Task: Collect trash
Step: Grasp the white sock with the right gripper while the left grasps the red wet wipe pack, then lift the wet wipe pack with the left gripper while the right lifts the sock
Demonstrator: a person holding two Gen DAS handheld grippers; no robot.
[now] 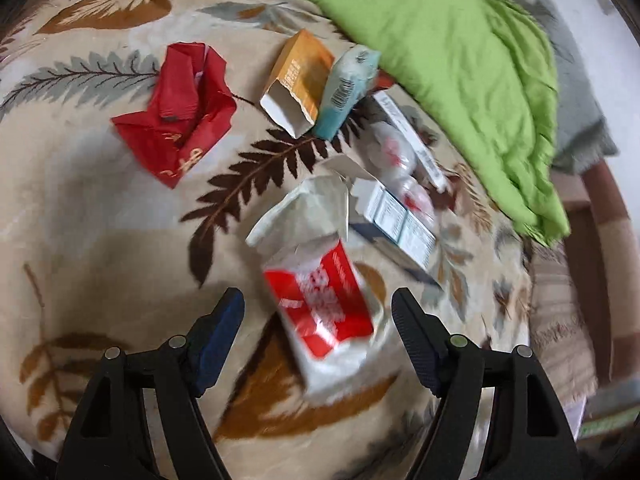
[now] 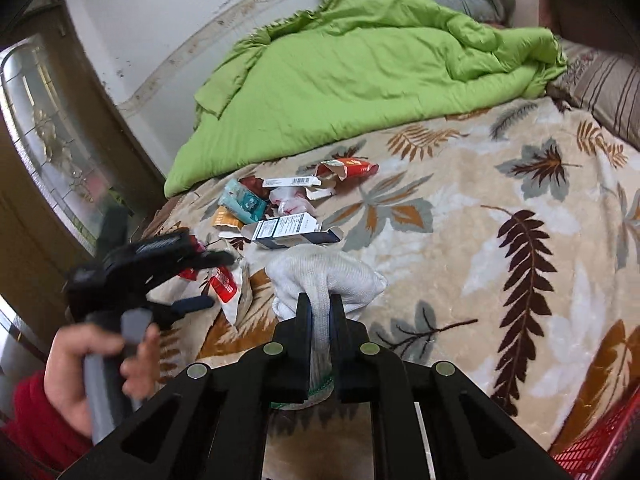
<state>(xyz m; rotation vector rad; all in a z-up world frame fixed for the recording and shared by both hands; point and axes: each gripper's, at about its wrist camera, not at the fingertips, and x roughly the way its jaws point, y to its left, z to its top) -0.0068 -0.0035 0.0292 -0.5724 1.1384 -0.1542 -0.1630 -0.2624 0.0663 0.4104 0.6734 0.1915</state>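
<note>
Trash lies on a leaf-patterned blanket (image 1: 100, 208). My left gripper (image 1: 318, 304) is open, its fingers either side of a torn red-and-white paper bag (image 1: 320, 300) just below it. Beyond lie a crumpled red wrapper (image 1: 180, 120), an orange box (image 1: 298, 80), a teal packet (image 1: 346, 88), a white-and-blue carton (image 1: 400, 224) and crumpled clear plastic (image 1: 392, 152). My right gripper (image 2: 320, 308) is shut on a white knitted glove (image 2: 324, 280) and holds it over the blanket (image 2: 480, 260). The left gripper (image 2: 188, 276) shows blurred at the left of the right wrist view.
A green quilt (image 2: 360, 72) is bunched along the far side of the bed by the wall. A striped pillow (image 2: 608, 88) lies at the right. A red mesh basket (image 2: 600, 444) shows at the lower right corner. A glass-fronted cabinet (image 2: 52, 140) stands at the left.
</note>
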